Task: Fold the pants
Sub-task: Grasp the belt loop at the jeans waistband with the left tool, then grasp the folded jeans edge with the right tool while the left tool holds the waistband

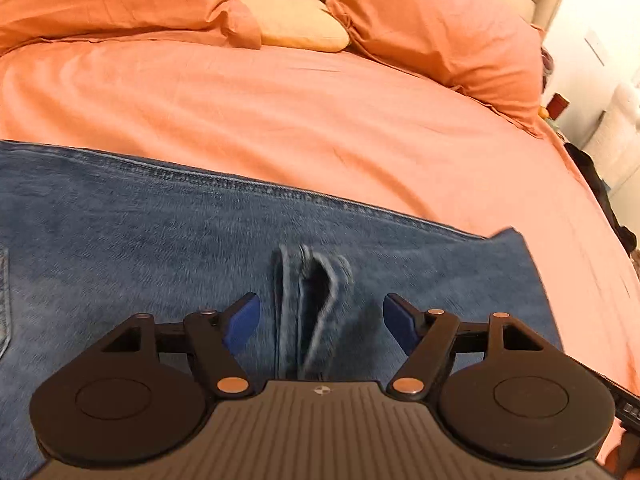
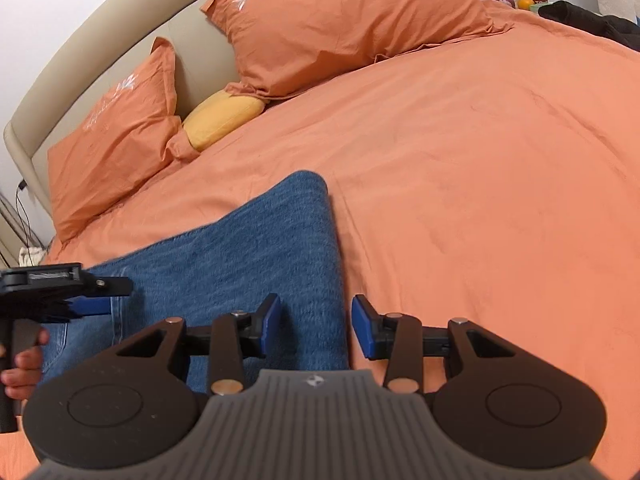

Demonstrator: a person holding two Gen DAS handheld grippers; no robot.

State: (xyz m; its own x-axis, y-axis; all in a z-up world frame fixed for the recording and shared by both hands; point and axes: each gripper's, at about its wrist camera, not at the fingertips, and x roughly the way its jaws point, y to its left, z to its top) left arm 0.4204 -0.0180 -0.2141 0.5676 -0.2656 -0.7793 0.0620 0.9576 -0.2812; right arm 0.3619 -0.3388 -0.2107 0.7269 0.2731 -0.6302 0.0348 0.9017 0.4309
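Observation:
Blue denim pants lie folded on an orange bedsheet. In the left wrist view my left gripper hovers over them with its jaws wide open. A raised fold of hem stands loose between the blue pads, which do not touch it. In the right wrist view the pants end in a rounded folded edge on the right. My right gripper stands open astride that edge, denim under one pad and sheet under the other. The left gripper shows at the left edge of that view, held by a hand.
Two orange pillows and a yellow cushion lean on a beige headboard. A dark garment lies at the bed's far right corner. Small items stand beyond it.

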